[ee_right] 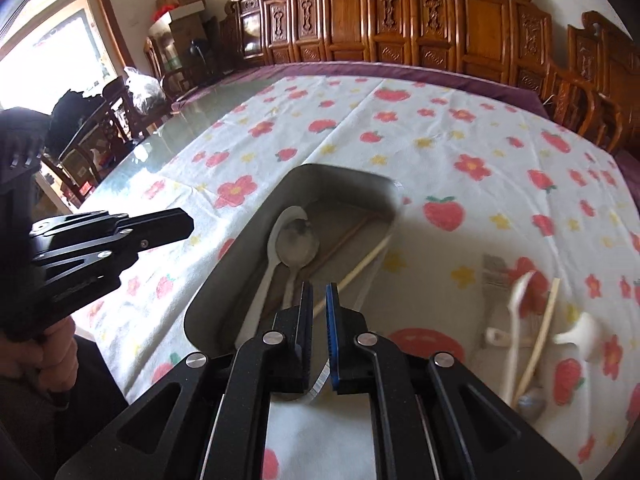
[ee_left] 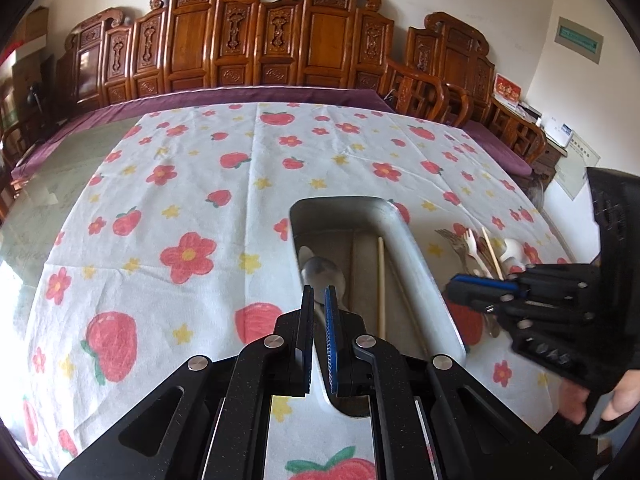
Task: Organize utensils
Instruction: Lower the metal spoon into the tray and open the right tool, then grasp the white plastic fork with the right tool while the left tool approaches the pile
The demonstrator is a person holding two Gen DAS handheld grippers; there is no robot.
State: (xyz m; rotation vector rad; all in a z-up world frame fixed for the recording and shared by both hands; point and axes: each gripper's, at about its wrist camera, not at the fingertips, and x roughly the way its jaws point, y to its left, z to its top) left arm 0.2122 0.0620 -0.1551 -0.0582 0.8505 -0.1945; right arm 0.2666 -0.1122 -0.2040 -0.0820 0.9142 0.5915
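Observation:
A grey metal tray (ee_left: pixel 412 248) (ee_right: pixel 224 280) lies on the flowered tablecloth. In it lie a metal spoon (ee_right: pixel 298 242) (ee_left: pixel 324 274), a white plastic spoon (ee_right: pixel 276 248) and wooden chopsticks (ee_left: pixel 381 280) (ee_right: pixel 362 266). Right of the tray is a loose pile: a metal fork (ee_right: pixel 494 274), white plastic utensils (ee_right: pixel 516 320), a chopstick (ee_right: pixel 540 336) and a metal spoon (ee_right: pixel 530 402); the pile also shows in the left wrist view (ee_left: pixel 480 252). My left gripper (ee_left: pixel 319 294) hangs over the tray's near end, jaws a narrow gap apart, empty. My right gripper (ee_right: pixel 319 292) is likewise nearly closed and empty above the tray.
Carved wooden chairs (ee_left: pixel 256 40) line the table's far side. A purple cloth (ee_left: pixel 240 94) edges the table, with bare glass (ee_right: pixel 200 112) on the left. Boxes and clutter (ee_right: pixel 180 8) stand near a window at far left.

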